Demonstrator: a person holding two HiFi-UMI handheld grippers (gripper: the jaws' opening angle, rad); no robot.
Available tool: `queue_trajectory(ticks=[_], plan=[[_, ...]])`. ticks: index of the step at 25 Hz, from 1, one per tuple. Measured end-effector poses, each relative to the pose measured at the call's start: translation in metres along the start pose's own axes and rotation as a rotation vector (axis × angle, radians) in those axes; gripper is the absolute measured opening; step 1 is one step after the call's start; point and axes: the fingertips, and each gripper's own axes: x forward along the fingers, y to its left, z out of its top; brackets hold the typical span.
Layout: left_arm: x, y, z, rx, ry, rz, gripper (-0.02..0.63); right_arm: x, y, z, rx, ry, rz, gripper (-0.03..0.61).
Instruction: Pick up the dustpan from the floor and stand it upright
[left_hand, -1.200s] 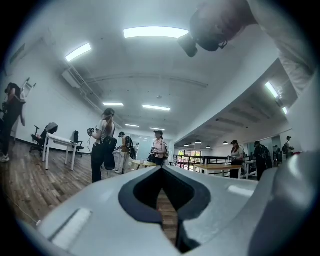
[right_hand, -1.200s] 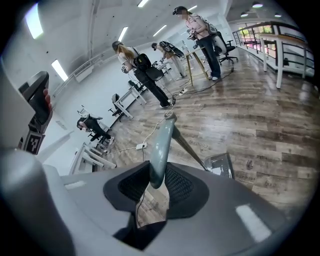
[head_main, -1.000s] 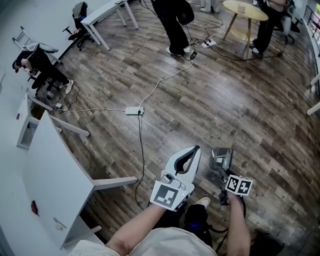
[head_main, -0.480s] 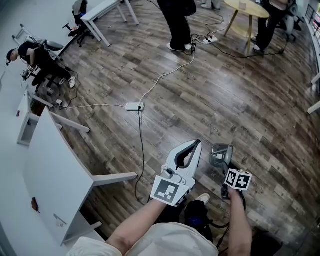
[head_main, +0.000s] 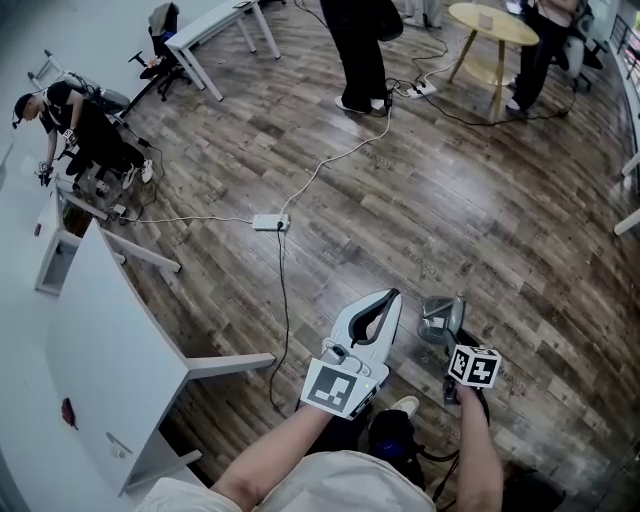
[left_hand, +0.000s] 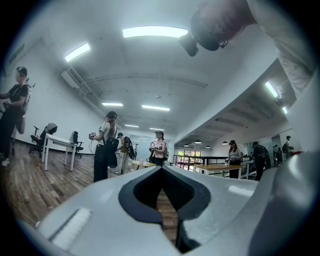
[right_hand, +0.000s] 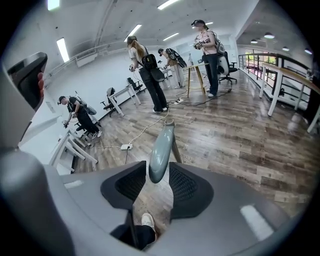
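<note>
The dustpan's grey-green handle (right_hand: 161, 145) rises between the jaws of my right gripper (right_hand: 160, 172), which is shut on it. From the head view the handle (head_main: 441, 312) shows as a grey shape just ahead of the right gripper (head_main: 443, 328), close to my feet. The pan itself is hidden below. My left gripper (head_main: 388, 298) is held beside it to the left, a hand's width away. It points out across the room (left_hand: 161, 172), jaws shut with nothing between them.
A white power strip (head_main: 269, 222) and its cables cross the wooden floor ahead. A white table (head_main: 110, 350) stands close at the left. A person (head_main: 358, 50) stands at the back near a round yellow table (head_main: 490, 20). My shoe (head_main: 405, 405) is under the grippers.
Both grippers stay almost where they were, the right one still shut on the handle. The handle tilts slightly differently. The person at the far left has shifted.
</note>
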Motion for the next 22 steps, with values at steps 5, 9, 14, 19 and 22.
queue_trajectory(ticks=[5,9,14,19,22], plan=[[-0.004,0.000,0.001,0.002,-0.002,-0.005,0.000,-0.002,0.003,0.000,0.011,-0.015,0.008,0.196],[-0.001,-0.002,0.007,0.003,-0.009,-0.012,0.000,-0.012,0.003,0.008,0.006,-0.039,0.002,0.209],[-0.001,-0.006,0.009,0.000,0.000,-0.019,0.000,-0.037,0.006,0.023,0.015,-0.102,-0.001,0.213],[0.006,-0.012,0.015,-0.023,0.003,-0.006,0.000,-0.080,0.017,0.057,0.001,-0.228,0.008,0.213],[0.007,-0.019,0.019,-0.028,0.007,-0.016,0.000,-0.111,0.027,0.077,-0.016,-0.314,0.011,0.212]])
